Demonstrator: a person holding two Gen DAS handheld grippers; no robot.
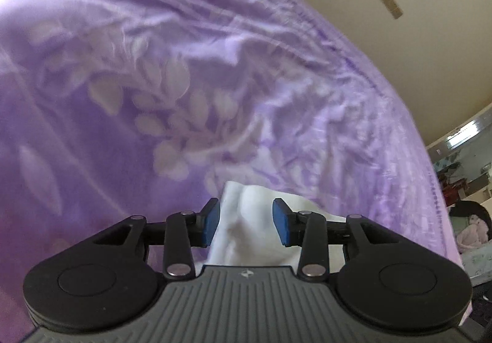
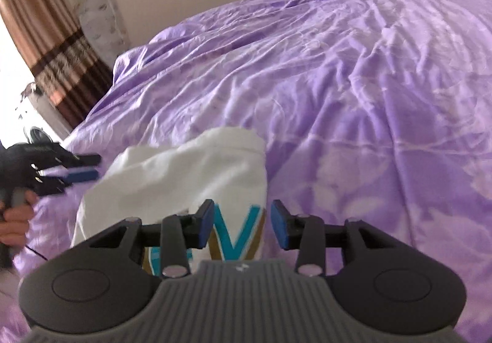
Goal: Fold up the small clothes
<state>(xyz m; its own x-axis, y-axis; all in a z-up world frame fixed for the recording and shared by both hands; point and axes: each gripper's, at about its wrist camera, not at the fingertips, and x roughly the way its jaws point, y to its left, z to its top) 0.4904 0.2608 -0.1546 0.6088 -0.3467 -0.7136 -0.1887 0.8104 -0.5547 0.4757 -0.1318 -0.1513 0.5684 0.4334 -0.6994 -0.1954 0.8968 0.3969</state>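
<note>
In the left wrist view we see our left gripper (image 1: 247,221) with its jaws released, blue pads apart. A bunched part of the white garment (image 1: 246,229) lies between and below them, and the pads do not press on it. It rests on the bed's purple bedspread (image 1: 123,81), which has a pale leaf pattern.

In the right wrist view our right gripper (image 2: 242,226) also has its jaws released, hovering over the garment's lower edge, where teal and gold lettering (image 2: 236,238) shows. The white garment lies crumpled on the bedspread, left of centre. At the far left, a hand (image 2: 15,214) holds the left gripper just beside the garment's edge. A striped brown curtain (image 2: 40,35) hangs behind.
</note>
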